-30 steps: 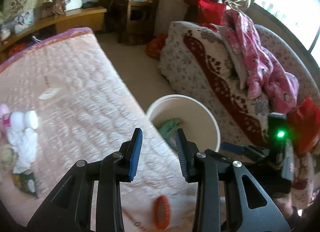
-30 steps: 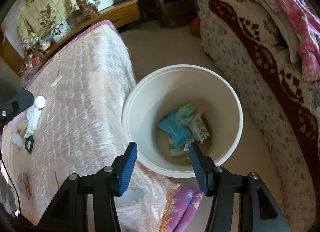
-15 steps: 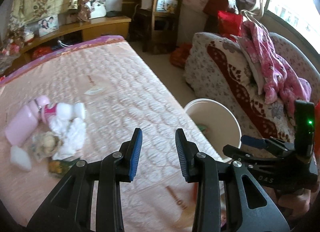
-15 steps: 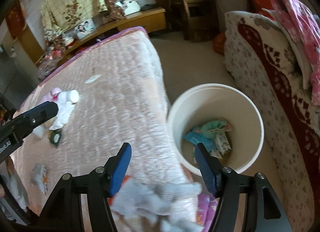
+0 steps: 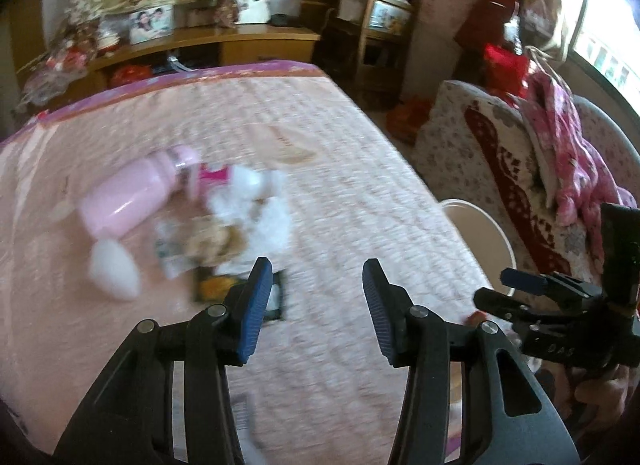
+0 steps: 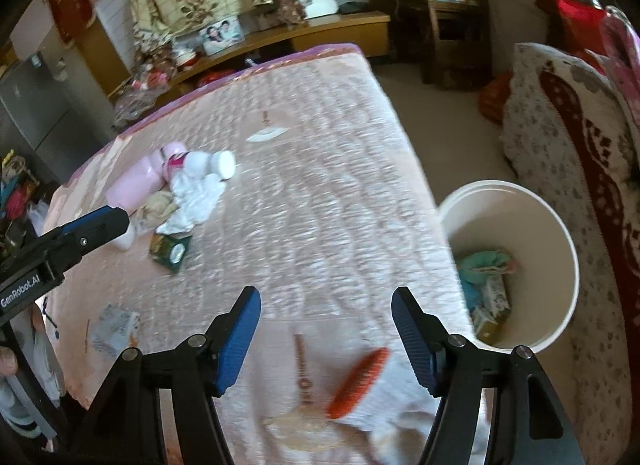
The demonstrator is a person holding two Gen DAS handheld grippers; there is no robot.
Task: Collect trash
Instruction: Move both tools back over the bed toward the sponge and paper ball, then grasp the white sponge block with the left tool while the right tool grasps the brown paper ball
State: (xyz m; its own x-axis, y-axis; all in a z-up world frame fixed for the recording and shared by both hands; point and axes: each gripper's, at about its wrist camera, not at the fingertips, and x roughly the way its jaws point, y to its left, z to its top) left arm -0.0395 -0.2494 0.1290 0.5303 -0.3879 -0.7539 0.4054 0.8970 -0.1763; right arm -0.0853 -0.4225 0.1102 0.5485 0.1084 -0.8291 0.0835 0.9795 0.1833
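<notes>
Pink quilted bed [image 6: 320,185] w/ a trash pile [image 6: 176,201] on its far left, white bin [image 6: 560,249] on the floor to the right w/ wrappers inside, left gripper [image 5: 316,305] & right gripper [image 6: 326,329] both opening, nothing between the jaws.

Both grippers point downward; the left gripper [image 5: 316,301] and right gripper [image 6: 326,329] are opening, nothing between their jaws.
</notes>
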